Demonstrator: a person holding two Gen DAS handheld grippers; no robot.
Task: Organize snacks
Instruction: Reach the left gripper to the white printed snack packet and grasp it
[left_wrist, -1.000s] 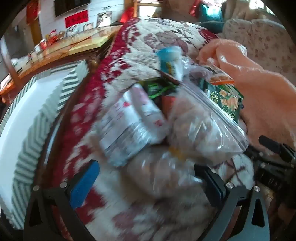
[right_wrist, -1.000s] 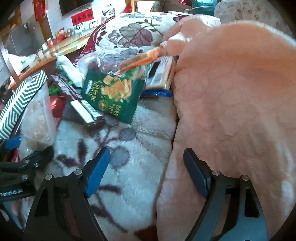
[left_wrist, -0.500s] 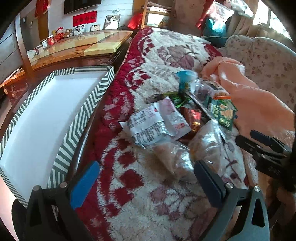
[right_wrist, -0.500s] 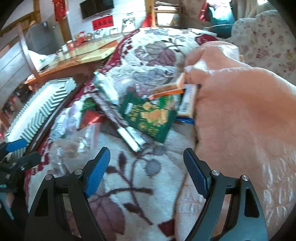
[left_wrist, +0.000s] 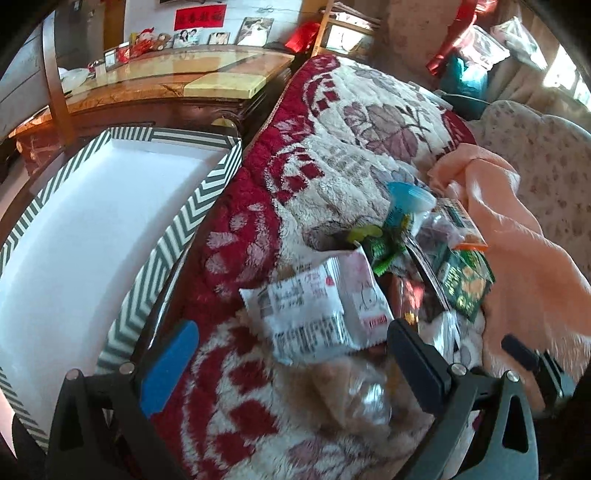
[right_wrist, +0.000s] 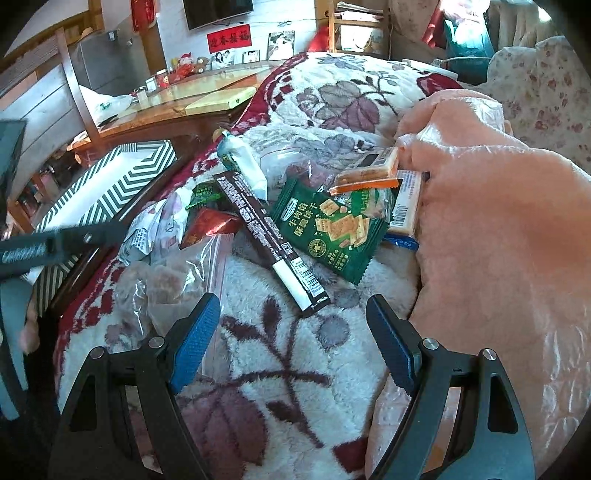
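A loose heap of snacks lies mid-frame on the floral fleece: a flat green cracker packet (right_wrist: 332, 229), a long dark brown bar wrapper (right_wrist: 269, 240), a white printed pouch (left_wrist: 317, 314), and a clear zip bag (right_wrist: 184, 280) at lower left.

White snack packet (left_wrist: 317, 310) motion-blurred, print unreadable. Beside it, clear bag (left_wrist: 354, 387) smeared, contents unclear. Past it, cracker pack (left_wrist: 466, 286) half hidden by other wrappers; striped box (left_wrist: 162, 251) cut off at left edge.
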